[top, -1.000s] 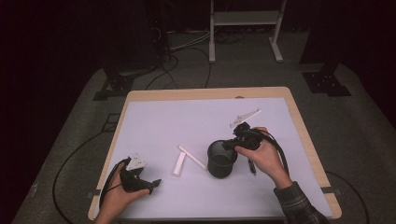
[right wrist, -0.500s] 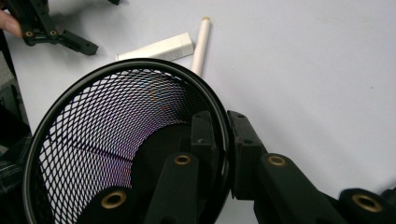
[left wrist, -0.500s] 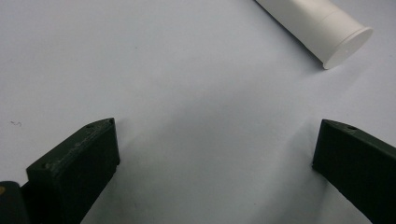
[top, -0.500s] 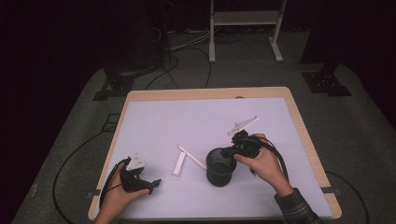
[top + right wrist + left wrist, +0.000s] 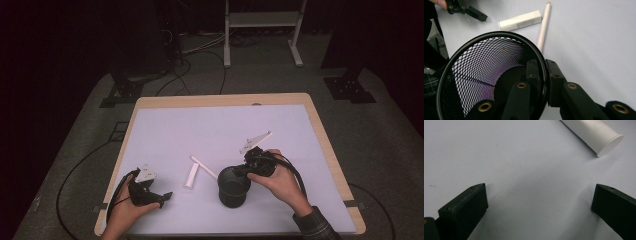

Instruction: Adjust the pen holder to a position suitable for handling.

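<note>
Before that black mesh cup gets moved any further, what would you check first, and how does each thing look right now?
1. Grip on the mesh cup: the right gripper has its fingers clamped over the rim, one inside and one outside. Ok.
2. Cup contents: the mesh inside looks empty. Ok.
3. Cup resting flat on the table: cannot tell.
4. White tube and thin white stick: lying loose on the table beyond the cup, touching nothing that grips. Ok.
5. Left gripper: jaws wide apart above bare table, nothing between them, ready. Ok.
6. Tube within the left gripper's line: its end shows ahead and off to one side. Not ok yet.
</note>
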The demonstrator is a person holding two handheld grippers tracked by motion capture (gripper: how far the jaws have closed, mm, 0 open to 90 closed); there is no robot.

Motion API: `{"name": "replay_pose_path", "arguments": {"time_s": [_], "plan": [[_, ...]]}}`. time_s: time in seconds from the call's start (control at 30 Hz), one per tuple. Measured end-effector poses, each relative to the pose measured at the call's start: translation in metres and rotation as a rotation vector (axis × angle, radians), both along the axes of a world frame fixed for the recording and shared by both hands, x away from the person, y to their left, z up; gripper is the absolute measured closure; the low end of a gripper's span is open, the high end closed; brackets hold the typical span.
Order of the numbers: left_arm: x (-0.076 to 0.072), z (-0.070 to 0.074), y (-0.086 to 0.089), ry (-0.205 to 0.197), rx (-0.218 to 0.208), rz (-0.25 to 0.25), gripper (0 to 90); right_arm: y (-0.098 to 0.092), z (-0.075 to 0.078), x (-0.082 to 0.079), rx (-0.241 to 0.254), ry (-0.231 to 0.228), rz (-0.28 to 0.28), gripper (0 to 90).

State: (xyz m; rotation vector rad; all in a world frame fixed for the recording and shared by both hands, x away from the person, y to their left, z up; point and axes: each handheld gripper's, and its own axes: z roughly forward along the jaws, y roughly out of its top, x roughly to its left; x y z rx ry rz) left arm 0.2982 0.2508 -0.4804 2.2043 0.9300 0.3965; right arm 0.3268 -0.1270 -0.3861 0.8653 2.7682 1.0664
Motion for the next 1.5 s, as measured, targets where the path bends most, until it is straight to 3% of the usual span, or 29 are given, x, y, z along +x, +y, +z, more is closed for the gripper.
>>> {"name": "replay_pose_path", "arguments": {"time_s": [0.33,0.97,1.5], "plan": [[0.000,0.000,0.000,-0.001,0.000,0.000,0.0,0.005,-0.007,-0.004,-0.019,-0.001,0.023,81.3],[0.000,0.000,0.000,-0.001,0.002,-0.001,0.0,0.007,-0.014,-0.003,-0.013,0.016,0.036,80.7],[0.000,0.000,0.000,-0.001,0.003,-0.002,0.0,-0.011,0.000,-0.012,0.065,-0.018,0.026,49.1]]}}
